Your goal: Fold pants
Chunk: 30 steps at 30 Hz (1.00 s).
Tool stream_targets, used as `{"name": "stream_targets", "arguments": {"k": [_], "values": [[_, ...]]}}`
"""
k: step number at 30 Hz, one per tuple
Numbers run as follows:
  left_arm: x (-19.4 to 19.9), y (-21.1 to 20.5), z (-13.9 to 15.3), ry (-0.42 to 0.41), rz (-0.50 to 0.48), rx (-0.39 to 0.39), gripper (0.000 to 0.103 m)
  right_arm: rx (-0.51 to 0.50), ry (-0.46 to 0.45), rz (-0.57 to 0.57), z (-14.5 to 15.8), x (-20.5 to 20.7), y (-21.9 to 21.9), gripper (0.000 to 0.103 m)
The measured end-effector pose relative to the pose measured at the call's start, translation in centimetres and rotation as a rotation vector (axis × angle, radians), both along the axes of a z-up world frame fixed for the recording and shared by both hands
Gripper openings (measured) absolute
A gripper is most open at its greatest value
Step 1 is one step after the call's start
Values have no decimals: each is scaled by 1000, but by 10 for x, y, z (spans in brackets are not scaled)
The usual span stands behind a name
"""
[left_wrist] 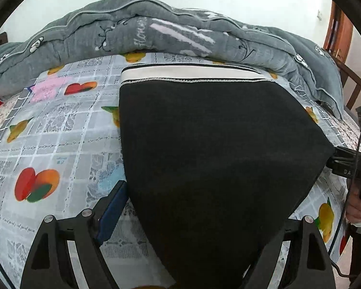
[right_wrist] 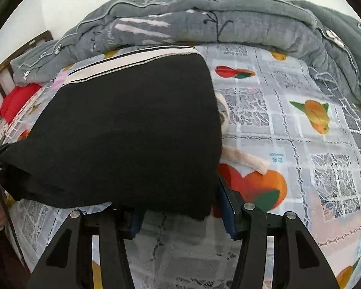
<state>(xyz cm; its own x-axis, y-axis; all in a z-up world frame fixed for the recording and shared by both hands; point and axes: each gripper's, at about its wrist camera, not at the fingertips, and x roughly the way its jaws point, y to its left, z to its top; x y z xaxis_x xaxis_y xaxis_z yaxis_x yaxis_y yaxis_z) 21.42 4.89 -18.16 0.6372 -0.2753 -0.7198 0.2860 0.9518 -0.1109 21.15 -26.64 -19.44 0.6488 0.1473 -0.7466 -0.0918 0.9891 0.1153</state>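
Black pants [left_wrist: 204, 132] with a white waistband [left_wrist: 187, 73] lie on the bed, waistband at the far side. Their near edge is raised off the sheet between the two grippers. My left gripper [left_wrist: 211, 192] stands wide with the cloth filling its gap. The blue left pad [left_wrist: 110, 207] shows and the right finger is hidden under the fabric. My right gripper [right_wrist: 180, 212] holds the other end of the pants [right_wrist: 122, 132], and the cloth hangs over its fingertips. In the left wrist view the right gripper [left_wrist: 349, 166] sits at the cloth's right corner.
A grey quilt [left_wrist: 132, 31] is bunched along the far side of the bed. The fruit-print sheet [left_wrist: 48, 144] lies on both sides of the pants. A pale cloth strip [right_wrist: 248, 160] sticks out by the pants' right edge. A red pillow [right_wrist: 16, 101] and a wooden bed rail [right_wrist: 2, 79] are far left.
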Motion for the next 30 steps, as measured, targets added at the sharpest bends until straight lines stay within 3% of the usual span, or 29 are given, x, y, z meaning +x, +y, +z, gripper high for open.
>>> {"name": "stream_targets", "arguments": {"k": [4,8,11,14,17,19,22,24,30], "values": [[-34,-8,-7,3,-102,47,82,-19,-37,56,9,-33,-7,51],[-69,-9,-8,-69,-153,90,82,0,-150,79,38,-68,-25,51],[-80,9,8,-113,-123,-44,82,37,-210,58,59,-66,-33,51],[-78,26,31,-155,-45,-165,82,18,-213,37,66,-45,-23,51],[-58,18,41,-143,13,-147,82,21,-172,41,53,-21,-6,51],[-42,6,33,-115,45,-81,82,-9,-116,38,32,-9,9,51],[-21,-10,-9,38,70,29,86,-67,-134,16,14,-12,18,54],[-26,-5,-16,47,58,-37,85,-52,-101,26,11,-17,14,54],[-48,2,-13,54,51,-62,82,137,-12,22,1,-6,-12,59]]}}
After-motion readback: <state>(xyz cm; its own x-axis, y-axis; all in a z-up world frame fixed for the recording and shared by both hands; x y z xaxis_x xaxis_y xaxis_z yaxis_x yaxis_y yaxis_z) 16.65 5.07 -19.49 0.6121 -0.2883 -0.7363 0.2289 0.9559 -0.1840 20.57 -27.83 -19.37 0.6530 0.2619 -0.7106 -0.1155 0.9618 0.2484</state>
